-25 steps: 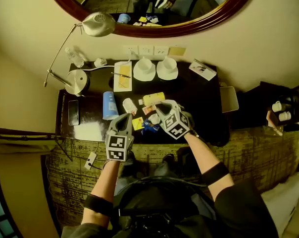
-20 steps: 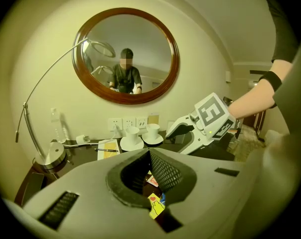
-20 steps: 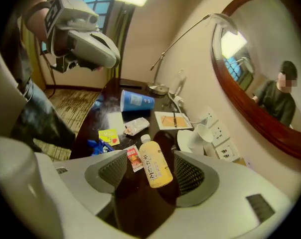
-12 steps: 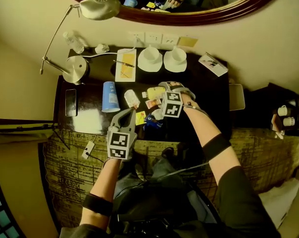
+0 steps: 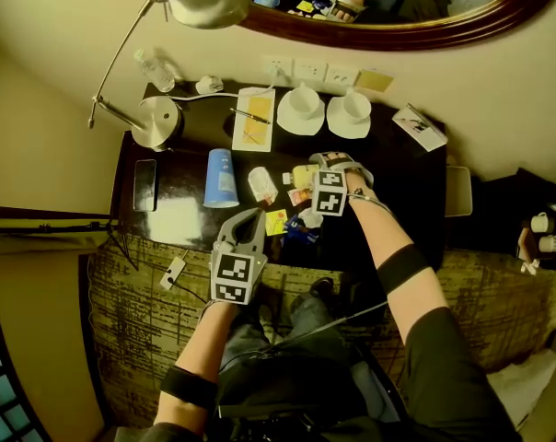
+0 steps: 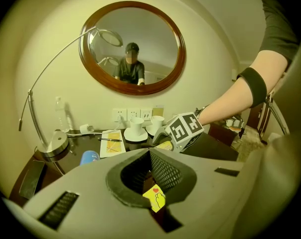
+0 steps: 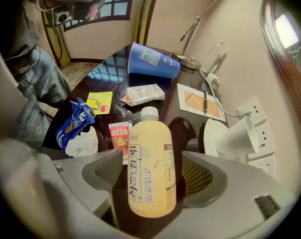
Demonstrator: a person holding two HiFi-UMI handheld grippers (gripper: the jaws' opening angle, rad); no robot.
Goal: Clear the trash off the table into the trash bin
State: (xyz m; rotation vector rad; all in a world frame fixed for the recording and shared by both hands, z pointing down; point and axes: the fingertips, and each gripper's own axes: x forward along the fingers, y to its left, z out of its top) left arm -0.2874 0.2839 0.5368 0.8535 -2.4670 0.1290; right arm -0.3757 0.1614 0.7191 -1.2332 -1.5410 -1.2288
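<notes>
A yellow drink bottle (image 7: pixel 149 176) lies on its side on the dark table (image 5: pixel 398 187). My right gripper (image 7: pixel 153 171) points steeply down over the bottle (image 5: pixel 302 175), one jaw on each side. The jaws have just been closing, and a gap still shows at both pads. In the head view the right gripper (image 5: pixel 322 171) sits mid-table. Other trash lies nearby: a blue wrapper (image 7: pixel 73 123), a white crumpled tissue (image 7: pixel 85 142), a red packet (image 7: pixel 121 136), a yellow packet (image 7: pixel 99 102), a pale packet (image 7: pixel 143 94) and a tipped blue cup (image 7: pixel 153 59). My left gripper (image 5: pixel 249 217) is shut and empty at the front edge.
A desk lamp (image 5: pixel 158 122), a phone (image 5: pixel 144 184), a notepad with a pen (image 5: pixel 255 118), two white cups on saucers (image 5: pixel 301 113) and a water bottle (image 5: pixel 154 67) stand along the back. The wall with sockets (image 5: pixel 306 69) and a mirror rises behind the table.
My right gripper has gone from the table's front edge farther in and down over the yellow bottle, tipping downward, and its jaws have opened wide. The left gripper has hardly shifted.
</notes>
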